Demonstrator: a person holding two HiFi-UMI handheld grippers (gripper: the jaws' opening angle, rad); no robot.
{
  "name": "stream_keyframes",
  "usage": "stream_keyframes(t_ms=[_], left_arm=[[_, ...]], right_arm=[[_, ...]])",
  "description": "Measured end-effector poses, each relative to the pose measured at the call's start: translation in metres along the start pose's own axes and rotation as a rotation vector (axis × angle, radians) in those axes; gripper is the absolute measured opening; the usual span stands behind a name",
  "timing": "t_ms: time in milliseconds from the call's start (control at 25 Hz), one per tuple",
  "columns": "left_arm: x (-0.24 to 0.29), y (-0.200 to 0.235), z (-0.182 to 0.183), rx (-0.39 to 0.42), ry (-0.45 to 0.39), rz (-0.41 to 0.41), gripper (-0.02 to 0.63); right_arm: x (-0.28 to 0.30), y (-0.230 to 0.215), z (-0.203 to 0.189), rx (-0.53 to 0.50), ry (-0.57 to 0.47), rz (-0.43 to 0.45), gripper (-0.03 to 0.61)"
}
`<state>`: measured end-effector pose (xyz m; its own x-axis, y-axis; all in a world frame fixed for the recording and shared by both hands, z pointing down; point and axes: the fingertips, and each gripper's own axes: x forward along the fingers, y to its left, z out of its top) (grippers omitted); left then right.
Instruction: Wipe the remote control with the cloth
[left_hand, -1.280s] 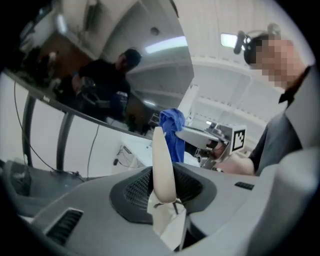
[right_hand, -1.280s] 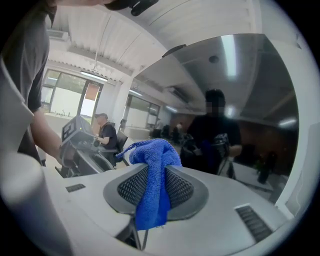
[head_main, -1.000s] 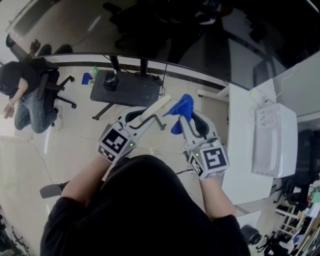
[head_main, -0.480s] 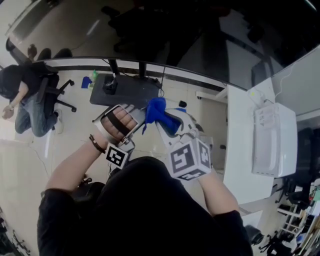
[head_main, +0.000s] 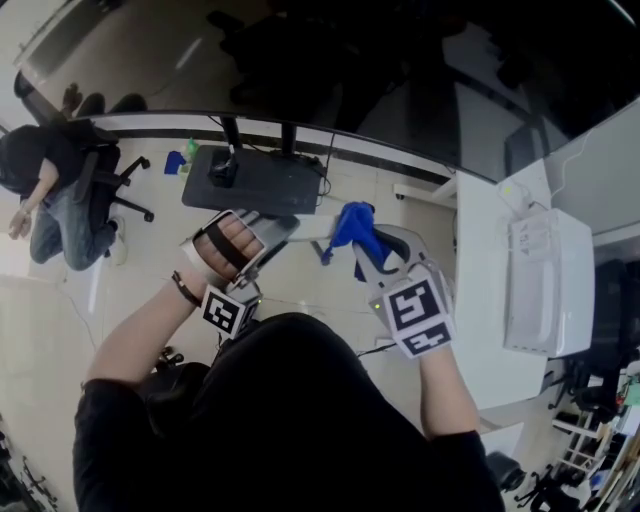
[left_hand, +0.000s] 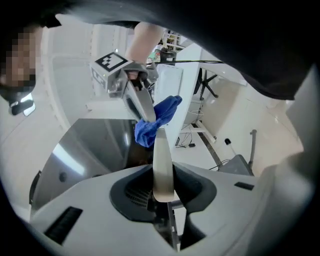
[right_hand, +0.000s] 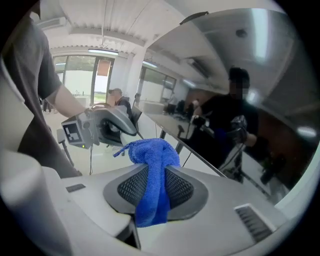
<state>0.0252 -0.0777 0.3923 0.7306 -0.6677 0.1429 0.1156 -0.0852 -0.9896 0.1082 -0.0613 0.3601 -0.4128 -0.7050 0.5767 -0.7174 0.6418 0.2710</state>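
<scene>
Both grippers are raised in front of the person, above the floor (head_main: 150, 250); neither task item rests on any surface.

Left gripper (head_main: 283, 230): jaws clenched on the near end of the white remote control (head_main: 312, 228). In the left gripper view the remote control (left_hand: 162, 165) shows edge-on, a thin pale slab pinched on both flat faces and standing straight out past the pads. The hand's fingers show through the handle in the head view.

Right gripper (head_main: 366, 250): jaws clamped on the blue cloth (head_main: 354, 226). In the right gripper view the cloth (right_hand: 154, 180) is nipped in a fold between the pads, with a bunched wad beyond the tips and a tail hanging down on the near side.

Relation: the grippers point toward each other, left from the left and right from the right. The wad of cloth (left_hand: 155, 122) lies against the far end of the remote control and overlaps its tip; it looks to be touching.

Surroundings:
- A dark glossy tabletop (head_main: 400, 90) spans the top of the head view.
- A white desk (head_main: 480, 300) stands at the right, with a white box-shaped unit (head_main: 545, 280) toward its right edge.
- A small dark stand (head_main: 255, 182) is on the floor beyond the grippers.
- A seated person (head_main: 50, 190) is on an office chair at far left
</scene>
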Motion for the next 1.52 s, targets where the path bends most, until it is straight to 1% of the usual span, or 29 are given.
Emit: stream_keyframes(t_ms=[40,160,200,240,280,360,400,440,480,520,600,680,760,800,840,880,920,960,1000,1080,1160,1200,1240,1280,1320,1360,1520], left_arm=[[0.002,0.002,-0.004,-0.093,0.013,-0.010,0.115],[0.010,0.008,-0.015,-0.479,0.052,-0.060,0.114],[0.012,0.009,-0.016,-0.559,0.062,-0.066,0.115],[0.013,0.011,-0.014,-0.562,0.066,-0.059,0.114],[0.014,0.013,-0.009,-0.494,0.063,-0.043,0.114],[0.014,0.011,0.009,-0.280,0.035,-0.013,0.115],[0.013,0.008,0.017,-0.188,0.019,-0.006,0.114],[0.012,0.005,0.023,-0.123,0.007,-0.003,0.115],[0.012,0.003,0.025,-0.088,0.000,-0.003,0.114],[0.011,0.002,0.026,-0.075,-0.001,-0.003,0.115],[0.010,0.002,0.023,-0.076,0.007,0.001,0.115],[0.008,0.002,0.018,-0.089,0.016,0.004,0.115],[0.007,0.003,0.012,-0.134,0.026,0.007,0.115],[0.006,0.005,0.009,-0.184,0.031,0.007,0.115],[0.005,0.007,0.005,-0.259,0.036,0.003,0.115],[0.006,0.010,0.000,-0.361,0.041,-0.005,0.115],[0.006,0.012,-0.004,-0.485,0.042,-0.016,0.115],[0.008,0.014,-0.008,-0.633,0.034,-0.031,0.115],[0.010,0.016,-0.011,-0.805,0.014,-0.050,0.115],[0.015,0.019,-0.013,-1.184,-0.058,-0.089,0.115],[0.018,0.021,-0.013,-1.544,-0.138,-0.131,0.114],[0.018,0.021,-0.012,-1.693,-0.169,-0.146,0.114],[0.018,0.020,-0.013,-1.810,-0.189,-0.151,0.114],[0.018,0.017,-0.015,-1.894,-0.198,-0.145,0.114],[0.019,0.013,-0.018,-1.952,-0.194,-0.134,0.114],[0.019,0.007,-0.021,-1.992,-0.180,-0.120,0.114],[0.018,-0.017,-0.032,-2.069,-0.086,-0.095,0.114]], right_arm=[[-0.005,-0.003,0.008,0.014,-0.055,-0.017,0.106],[-0.017,-0.001,0.035,-0.008,-0.228,-0.062,0.107],[-0.018,0.003,0.041,-0.023,-0.256,-0.070,0.106],[-0.017,0.009,0.047,-0.038,-0.265,-0.071,0.107],[-0.014,0.014,0.051,-0.055,-0.262,-0.069,0.106],[-0.008,0.022,0.057,-0.094,-0.240,-0.061,0.107],[-0.004,0.026,0.059,-0.111,-0.219,-0.055,0.106],[0.000,0.030,0.058,-0.124,-0.189,-0.043,0.106],[0.004,0.033,0.056,-0.135,-0.156,-0.027,0.106],[0.008,0.036,0.053,-0.143,-0.126,-0.014,0.107],[0.011,0.036,0.047,-0.147,-0.088,-0.010,0.106],[0.012,0.025,0.037,-0.140,-0.067,-0.042,0.106],[0.010,0.008,0.028,-0.120,-0.057,-0.091,0.107],[0.008,0.000,0.025,-0.106,-0.064,-0.115,0.107],[0.004,-0.008,0.024,-0.091,-0.086,-0.140,0.106],[-0.002,-0.015,0.027,-0.075,-0.126,-0.165,0.106],[-0.009,-0.020,0.033,-0.055,-0.185,-0.188,0.106],[-0.017,-0.025,0.041,-0.024,-0.260,-0.204,0.107],[-0.026,-0.027,0.049,0.020,-0.339,-0.211,0.107],[-0.040,-0.029,0.061,0.115,-0.470,-0.202,0.107],[-0.046,-0.028,0.062,0.170,-0.532,-0.191,0.107],[-0.045,-0.025,0.059,0.179,-0.540,-0.189,0.107],[-0.040,-0.021,0.055,0.185,-0.535,-0.185,0.107],[-0.034,-0.017,0.049,0.194,-0.520,-0.176,0.107],[-0.026,-0.012,0.041,0.210,-0.500,-0.163,0.107],[-0.018,-0.007,0.034,0.233,-0.479,-0.147,0.107],[0.012,0.008,0.005,0.356,-0.410,-0.088,0.106]])
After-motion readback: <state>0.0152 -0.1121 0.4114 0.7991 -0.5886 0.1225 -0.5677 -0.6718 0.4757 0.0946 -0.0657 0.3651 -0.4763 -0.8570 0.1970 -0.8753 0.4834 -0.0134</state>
